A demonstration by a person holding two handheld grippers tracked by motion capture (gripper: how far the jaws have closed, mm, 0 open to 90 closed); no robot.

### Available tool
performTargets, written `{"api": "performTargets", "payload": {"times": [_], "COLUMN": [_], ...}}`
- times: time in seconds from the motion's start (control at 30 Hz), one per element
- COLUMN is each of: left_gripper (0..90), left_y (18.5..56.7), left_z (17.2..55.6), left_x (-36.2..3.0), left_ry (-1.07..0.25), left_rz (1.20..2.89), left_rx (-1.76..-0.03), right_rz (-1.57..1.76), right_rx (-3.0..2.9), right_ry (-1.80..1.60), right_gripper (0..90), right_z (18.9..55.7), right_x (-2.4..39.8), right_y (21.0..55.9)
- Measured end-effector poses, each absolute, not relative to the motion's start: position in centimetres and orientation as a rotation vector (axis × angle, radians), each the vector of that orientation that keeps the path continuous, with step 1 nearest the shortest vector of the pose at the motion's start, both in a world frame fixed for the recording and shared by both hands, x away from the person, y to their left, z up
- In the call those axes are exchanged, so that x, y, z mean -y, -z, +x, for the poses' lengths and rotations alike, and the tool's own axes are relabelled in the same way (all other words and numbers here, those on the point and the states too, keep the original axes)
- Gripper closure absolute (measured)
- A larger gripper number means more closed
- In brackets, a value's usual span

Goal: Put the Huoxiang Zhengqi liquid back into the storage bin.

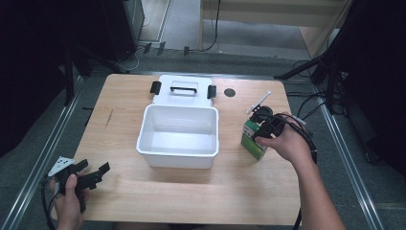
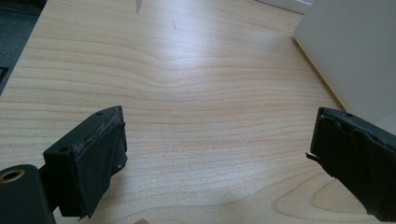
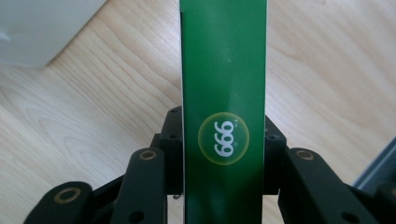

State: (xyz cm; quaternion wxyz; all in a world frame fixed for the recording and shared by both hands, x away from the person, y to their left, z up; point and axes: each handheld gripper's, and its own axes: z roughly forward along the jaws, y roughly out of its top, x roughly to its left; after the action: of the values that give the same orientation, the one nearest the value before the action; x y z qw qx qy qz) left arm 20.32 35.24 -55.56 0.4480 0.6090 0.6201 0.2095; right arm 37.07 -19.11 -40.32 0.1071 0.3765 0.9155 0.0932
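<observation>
With the right gripper point(image 3: 224, 140) clamped on the tall green box point(image 3: 224, 70) (left gripper point(image 2: 215, 154) idle, jaws apart), a narrow grip could let it twist or slip short of the white bin point(image 1: 178, 136).

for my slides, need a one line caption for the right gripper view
Right tool clamped on a green box marked "999", held above the wooden table.

Green box point(image 3: 224, 93): round emblem reads "666" or "999", orientation unclear.
</observation>
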Motion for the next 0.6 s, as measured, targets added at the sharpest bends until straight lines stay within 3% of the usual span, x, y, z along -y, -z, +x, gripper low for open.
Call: {"api": "performTargets", "payload": {"times": [0.6], "left_gripper": [4.5], "left_y": [55.6], "left_z": [20.4], "left_x": [-35.3], "left_ry": [-0.517], "left_rz": [1.502], "left_rx": [-1.536], "right_rz": [0.496], "right_rx": [-2.87], "right_ry": [-0.325], "right_gripper": [64.9], "right_z": [34.7], "right_x": [17.8], "right_y": [36.3]}}
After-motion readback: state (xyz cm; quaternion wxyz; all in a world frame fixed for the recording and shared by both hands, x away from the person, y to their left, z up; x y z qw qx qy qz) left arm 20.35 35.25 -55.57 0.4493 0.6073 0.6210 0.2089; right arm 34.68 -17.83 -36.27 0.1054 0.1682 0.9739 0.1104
